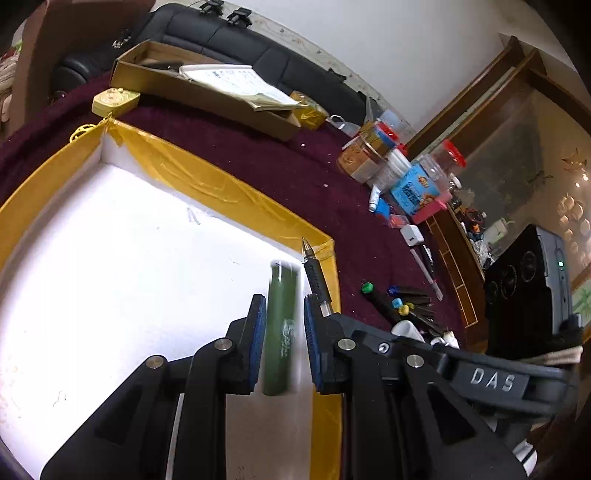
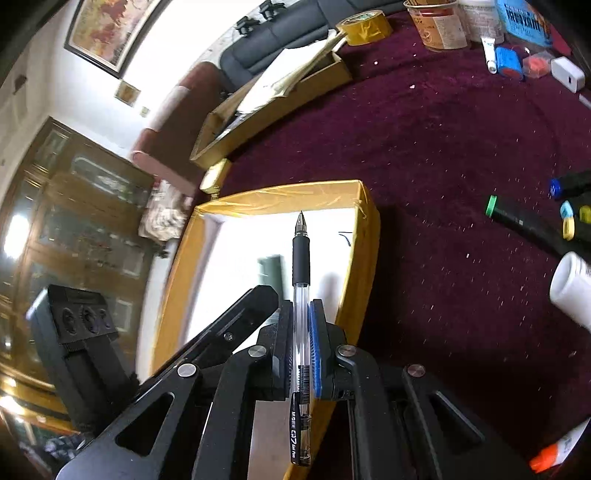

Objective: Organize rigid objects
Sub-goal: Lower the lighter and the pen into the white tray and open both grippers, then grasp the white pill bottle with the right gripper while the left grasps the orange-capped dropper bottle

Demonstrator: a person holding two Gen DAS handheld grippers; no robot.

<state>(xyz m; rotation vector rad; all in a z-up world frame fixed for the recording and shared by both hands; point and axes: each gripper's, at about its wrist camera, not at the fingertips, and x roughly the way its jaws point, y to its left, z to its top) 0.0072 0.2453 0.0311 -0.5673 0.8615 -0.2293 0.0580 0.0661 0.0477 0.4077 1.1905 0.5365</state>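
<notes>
Pen first: we hold a clear-barrelled gel pen with a black rubber grip in our right gripper, whose blue pads are clamped tight on the barrel. Its tip points forward over the white foam tray with the yellow-taped rim. From the left wrist view, the same pen pokes in just beside the tray's near right corner.

Our left gripper hangs over the tray with its fingers spread apart; a dark green lighter sits between them, and we see a gap on either side of it. Whether the lighter rests on the foam we cannot tell, since its top end is blurred.

Beyond the tray, on the maroon cloth, lie black markers with coloured caps, a white bottle, a cardboard box holding papers, and a roll of yellow tape.
</notes>
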